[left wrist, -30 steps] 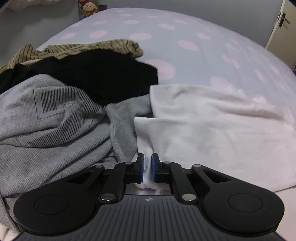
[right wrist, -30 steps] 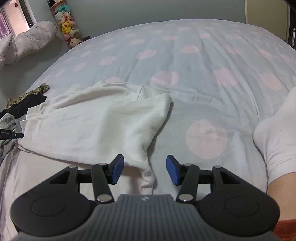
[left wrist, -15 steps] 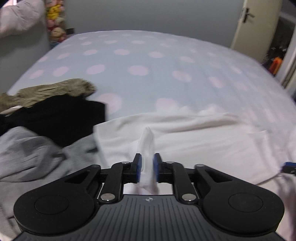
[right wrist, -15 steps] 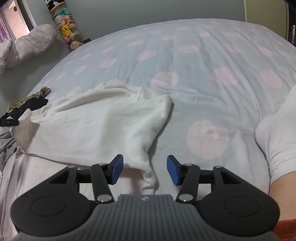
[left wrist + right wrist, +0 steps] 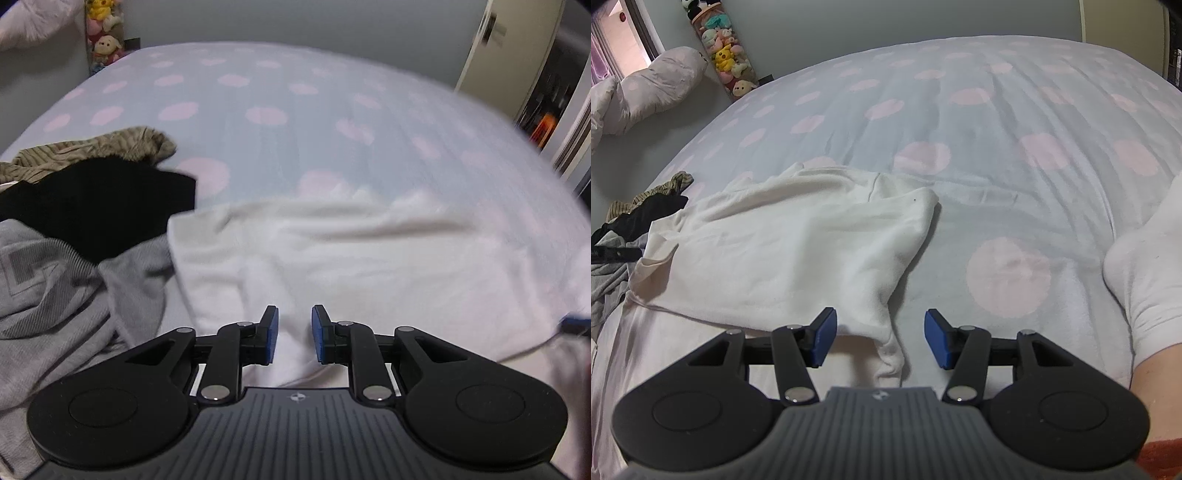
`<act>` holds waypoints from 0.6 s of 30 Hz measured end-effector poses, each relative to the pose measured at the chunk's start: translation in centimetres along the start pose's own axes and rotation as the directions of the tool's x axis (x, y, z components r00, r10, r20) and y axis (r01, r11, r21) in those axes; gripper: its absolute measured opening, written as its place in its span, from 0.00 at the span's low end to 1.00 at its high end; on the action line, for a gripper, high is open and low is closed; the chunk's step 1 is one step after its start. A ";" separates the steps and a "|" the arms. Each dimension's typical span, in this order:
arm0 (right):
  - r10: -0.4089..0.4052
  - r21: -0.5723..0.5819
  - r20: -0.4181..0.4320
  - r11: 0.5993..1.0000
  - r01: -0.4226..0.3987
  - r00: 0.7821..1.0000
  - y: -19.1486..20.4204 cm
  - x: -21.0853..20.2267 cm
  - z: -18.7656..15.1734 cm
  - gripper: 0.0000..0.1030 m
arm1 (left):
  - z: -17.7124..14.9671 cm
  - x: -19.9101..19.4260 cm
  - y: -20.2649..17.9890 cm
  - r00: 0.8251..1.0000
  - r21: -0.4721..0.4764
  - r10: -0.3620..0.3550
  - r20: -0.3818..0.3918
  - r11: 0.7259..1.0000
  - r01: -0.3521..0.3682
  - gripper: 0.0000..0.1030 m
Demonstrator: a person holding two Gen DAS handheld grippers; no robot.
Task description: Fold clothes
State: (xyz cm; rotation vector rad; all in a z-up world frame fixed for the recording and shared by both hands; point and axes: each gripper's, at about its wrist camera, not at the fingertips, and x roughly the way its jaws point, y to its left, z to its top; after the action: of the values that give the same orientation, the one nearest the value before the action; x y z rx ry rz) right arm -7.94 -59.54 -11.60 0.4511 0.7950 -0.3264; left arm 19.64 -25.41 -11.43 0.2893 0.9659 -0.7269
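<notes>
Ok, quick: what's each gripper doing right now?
Left gripper: open, holding nothing, over the white garment.
Right gripper: open, empty, straddling the garment's edge.

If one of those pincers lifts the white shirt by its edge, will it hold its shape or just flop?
Probably flop: the white shirt lies in soft wrinkles and a limp sleeve trails toward the right gripper. It looks thin, so likely light. On the spotted bedspread it would probably bunch up when pushed, much like the crumpled grey garment.

left gripper (image 5: 293,334): jaws parted, pinched fold let go
white garment (image 5: 332,258): raised fold dropped flat, lying at 12 o'clock
</notes>
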 end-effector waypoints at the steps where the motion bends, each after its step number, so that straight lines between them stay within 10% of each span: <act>1: -0.001 -0.002 -0.003 1.000 0.001 1.000 0.0 0.1 0.0 0.54 | -0.3 0.5 0.1 1.000 0.004 0.009 -0.014 1.000 -0.009 0.17; 18: -0.024 0.003 -0.017 1.000 0.024 1.000 0.0 1.0 -0.1 0.57 | 1.9 1.5 1.0 0.999 -0.010 0.049 0.014 0.999 -0.049 0.19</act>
State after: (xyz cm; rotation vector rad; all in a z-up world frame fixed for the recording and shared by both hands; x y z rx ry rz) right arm -7.35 -59.57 -12.39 0.4478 0.8174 -0.3464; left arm 22.07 -26.30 -11.72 0.2982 0.9456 -0.6791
